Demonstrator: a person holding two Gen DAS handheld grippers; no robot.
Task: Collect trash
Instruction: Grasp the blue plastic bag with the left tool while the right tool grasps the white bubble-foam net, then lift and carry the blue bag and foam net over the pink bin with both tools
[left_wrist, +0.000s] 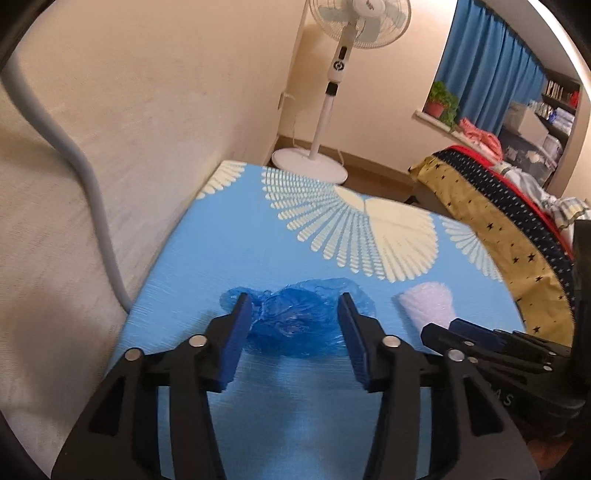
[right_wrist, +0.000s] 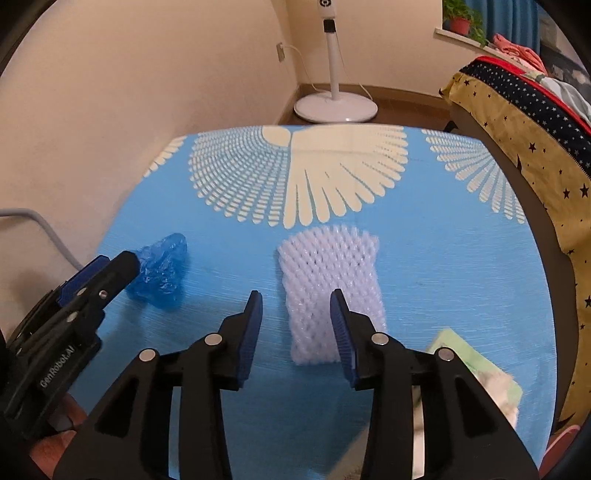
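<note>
Blue-patterned table (right_wrist: 461, 258) beside beige wall (left_wrist: 166, 110)

two wrist cameras, side by side, looking steeply down over one blue table

the left wrist view sits close behind the left gripper (left_wrist: 293, 304), facing forward and down at the table (left_wrist: 236, 258), wall at its left, fan (left_wrist: 347, 66) and bed (left_wrist: 480, 192) beyond. the right wrist view sits close behind the right gripper (right_wrist: 295, 301), tilted down more steeply. both share the tabletop, blue bag (left_wrist: 295, 321), white foam net (left_wrist: 428, 301), fan base and bed; each view catches the other gripper at its inner edge.
</note>
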